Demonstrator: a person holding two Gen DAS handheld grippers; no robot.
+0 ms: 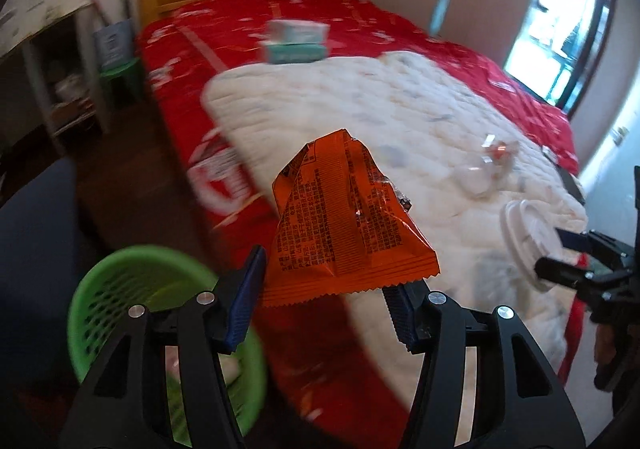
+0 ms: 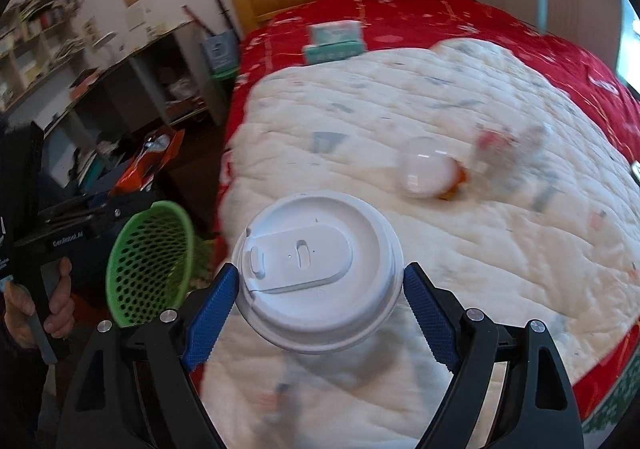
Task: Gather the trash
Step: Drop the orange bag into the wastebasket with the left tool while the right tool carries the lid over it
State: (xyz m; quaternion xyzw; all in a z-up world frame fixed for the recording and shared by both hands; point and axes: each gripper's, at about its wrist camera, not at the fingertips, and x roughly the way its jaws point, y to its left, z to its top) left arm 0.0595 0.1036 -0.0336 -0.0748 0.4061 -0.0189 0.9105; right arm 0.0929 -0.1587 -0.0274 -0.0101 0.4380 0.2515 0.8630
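Red bedding and a white quilt (image 2: 400, 109) cover the bed that fills both views. Above its near edge, the left gripper (image 1: 324, 285) is clenched on the bottom seam of an orange snack wrapper (image 1: 344, 217), and the right gripper (image 2: 320, 289) grasps a white lidded cup (image 2: 316, 269) by its rim. More wrappers (image 2: 496, 149) lie on the quilt. A green perforated basket (image 2: 148, 261) sits on the floor beside the bed.
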